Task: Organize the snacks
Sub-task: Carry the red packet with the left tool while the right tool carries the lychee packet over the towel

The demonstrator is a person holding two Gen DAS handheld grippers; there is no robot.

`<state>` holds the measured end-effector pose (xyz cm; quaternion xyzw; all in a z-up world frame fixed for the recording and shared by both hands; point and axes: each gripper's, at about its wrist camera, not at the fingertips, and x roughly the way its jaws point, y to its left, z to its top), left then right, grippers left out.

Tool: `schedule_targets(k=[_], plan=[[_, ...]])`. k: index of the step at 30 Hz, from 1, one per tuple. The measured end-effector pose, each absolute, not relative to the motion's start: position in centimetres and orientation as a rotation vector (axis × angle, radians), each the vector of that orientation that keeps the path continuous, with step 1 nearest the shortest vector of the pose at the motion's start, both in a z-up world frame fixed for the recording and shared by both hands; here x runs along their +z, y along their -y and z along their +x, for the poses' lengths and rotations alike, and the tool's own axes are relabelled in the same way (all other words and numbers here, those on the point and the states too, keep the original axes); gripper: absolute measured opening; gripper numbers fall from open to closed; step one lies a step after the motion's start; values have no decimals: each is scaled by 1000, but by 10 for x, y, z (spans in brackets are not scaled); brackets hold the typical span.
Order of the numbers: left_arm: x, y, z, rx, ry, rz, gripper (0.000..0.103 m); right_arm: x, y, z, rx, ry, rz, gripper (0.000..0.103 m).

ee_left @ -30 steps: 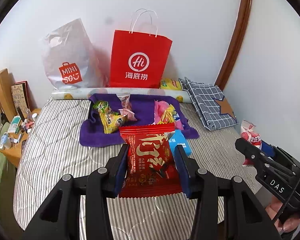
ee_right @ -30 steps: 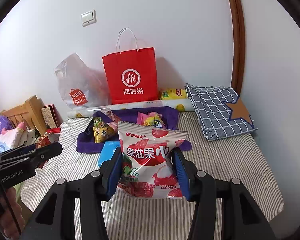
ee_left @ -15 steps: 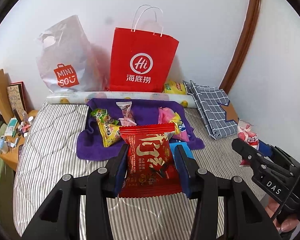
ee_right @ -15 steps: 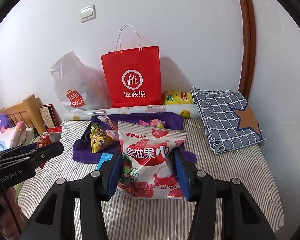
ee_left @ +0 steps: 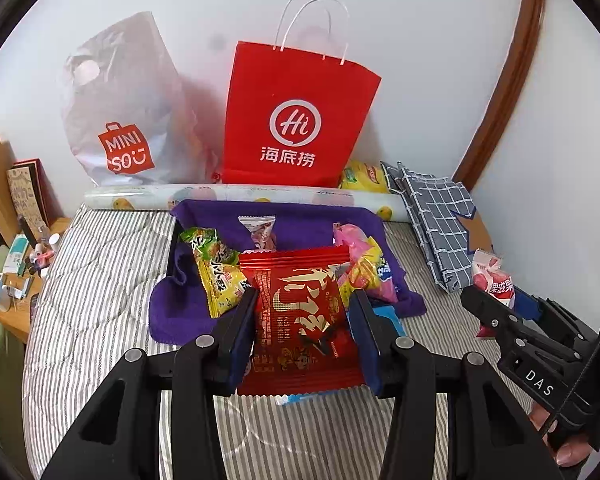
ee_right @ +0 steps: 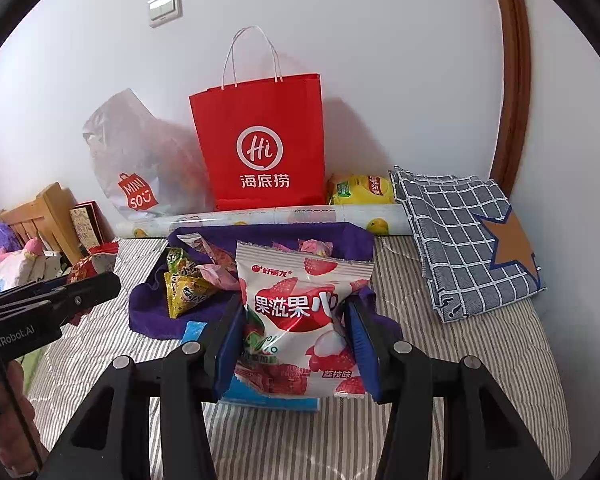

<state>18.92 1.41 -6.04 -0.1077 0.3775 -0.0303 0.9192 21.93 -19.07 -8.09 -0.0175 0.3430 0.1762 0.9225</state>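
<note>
My left gripper [ee_left: 302,304] is shut on a red snack packet [ee_left: 298,320] and holds it above the striped bed [ee_left: 100,272]. My right gripper [ee_right: 296,312] is shut on a white-and-red lychee snack packet [ee_right: 300,320]. Behind both, a purple towel [ee_left: 300,220] carries a green-yellow packet [ee_left: 216,268], a pink-yellow packet [ee_left: 366,268] and a small white packet [ee_left: 258,230]. A blue packet [ee_right: 194,330] lies on the bed under the grippers. A red paper bag [ee_left: 296,116] and a white MINISO bag [ee_left: 120,112] stand against the wall.
A rolled fruit-print sheet [ee_left: 240,194] lies in front of the bags. A yellow chip bag [ee_right: 360,190] and a checked grey cloth [ee_right: 468,240] are at the right. A cluttered wooden side table [ee_left: 16,280] stands left of the bed. The right gripper also shows in the left wrist view [ee_left: 496,308].
Both grippers have moved forward toward the towel and the bags, still holding their packets. The bags now look larger and nearer.
</note>
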Motion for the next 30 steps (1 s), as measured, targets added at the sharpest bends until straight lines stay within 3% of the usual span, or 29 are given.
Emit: schedule_targets(k=[30], plan=[[-73,-48,257,-59,-795,-217,45,-97,154,292,377,-707,-37,48]])
